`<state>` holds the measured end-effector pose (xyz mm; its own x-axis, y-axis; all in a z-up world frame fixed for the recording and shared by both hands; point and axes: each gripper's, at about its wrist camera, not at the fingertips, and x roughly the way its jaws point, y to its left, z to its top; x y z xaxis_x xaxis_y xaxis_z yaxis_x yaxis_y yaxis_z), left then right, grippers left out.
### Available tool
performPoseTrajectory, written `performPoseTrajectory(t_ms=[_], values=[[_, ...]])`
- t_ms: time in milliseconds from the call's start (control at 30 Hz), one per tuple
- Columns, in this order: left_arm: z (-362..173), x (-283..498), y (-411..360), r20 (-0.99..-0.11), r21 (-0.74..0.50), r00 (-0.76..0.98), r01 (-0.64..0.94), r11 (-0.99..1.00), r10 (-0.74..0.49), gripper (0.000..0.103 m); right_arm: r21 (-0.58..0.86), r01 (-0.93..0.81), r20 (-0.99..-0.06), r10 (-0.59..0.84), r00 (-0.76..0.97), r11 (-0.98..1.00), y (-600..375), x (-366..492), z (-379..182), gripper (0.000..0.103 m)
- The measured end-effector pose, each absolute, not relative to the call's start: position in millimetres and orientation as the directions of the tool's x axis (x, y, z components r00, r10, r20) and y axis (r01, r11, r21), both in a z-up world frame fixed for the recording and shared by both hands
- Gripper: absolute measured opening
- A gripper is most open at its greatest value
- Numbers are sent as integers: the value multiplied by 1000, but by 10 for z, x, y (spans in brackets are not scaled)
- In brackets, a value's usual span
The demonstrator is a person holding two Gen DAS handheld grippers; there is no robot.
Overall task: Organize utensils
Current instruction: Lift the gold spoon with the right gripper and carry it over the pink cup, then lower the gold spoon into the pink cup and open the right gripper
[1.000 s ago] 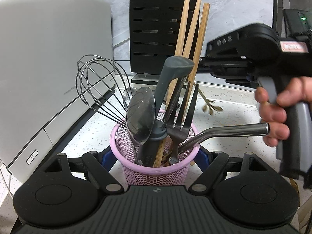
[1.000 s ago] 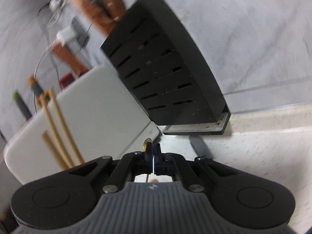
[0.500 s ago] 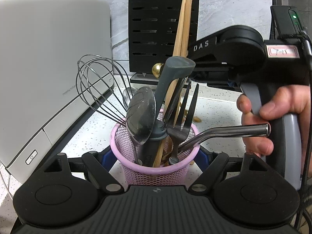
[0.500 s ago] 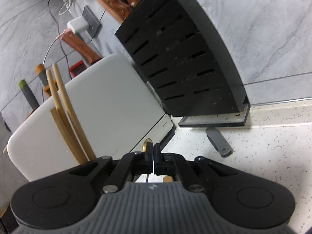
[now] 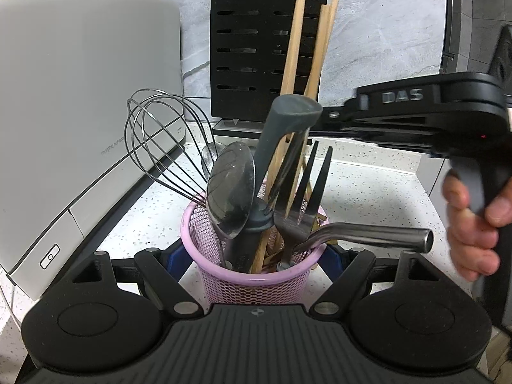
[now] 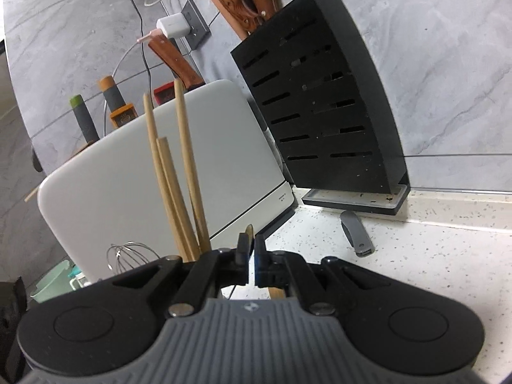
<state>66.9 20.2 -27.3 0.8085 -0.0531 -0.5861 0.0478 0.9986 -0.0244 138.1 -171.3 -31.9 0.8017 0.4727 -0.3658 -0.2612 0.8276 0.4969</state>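
A pink mesh cup stands on the speckled counter, and my left gripper is shut on it, blue pads against both sides. The cup holds a wire whisk, a steel spoon, a fork, a bent metal straw, a grey-handled tool and wooden chopsticks. A hand holds my right gripper above the cup from the right; its tips are hidden behind the grey handle. In the right wrist view the right gripper is shut on a slim gold-coloured utensil, just right of the chopsticks.
A white appliance fills the left. A black knife block stands against the grey wall behind the cup. A grey-handled tool lies on the counter by the block's base. A wall socket with charger and cables sits above.
The right gripper rolled and shifted sideways over the cup. In its view the chopsticks slid closer to the jaws and the whisk appeared. The gold tip seen in the left view is now hidden.
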Motion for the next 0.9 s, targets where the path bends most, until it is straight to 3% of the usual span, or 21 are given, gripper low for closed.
performPoseTrajectory(t_ms=[300, 433, 633, 900], values=[[-267, 671, 189, -588, -28, 807, 47, 999, -54, 93, 518, -284, -346, 502, 793, 807, -1945, 1217, -247, 0], [-267, 671, 188, -588, -27, 807, 45, 999, -52, 93, 425, -340, -288, 481, 828, 839, -1884, 1051, -147, 0], [-270, 671, 180, -589, -27, 807, 45, 999, -52, 93, 204, -398, -129, 427, 895, 894, -1677, 774, 9, 0], [-277, 689, 226, -594, -52, 801, 48, 998, -69, 93, 97, -445, -68, 452, 889, 890, -1518, 647, 54, 0]])
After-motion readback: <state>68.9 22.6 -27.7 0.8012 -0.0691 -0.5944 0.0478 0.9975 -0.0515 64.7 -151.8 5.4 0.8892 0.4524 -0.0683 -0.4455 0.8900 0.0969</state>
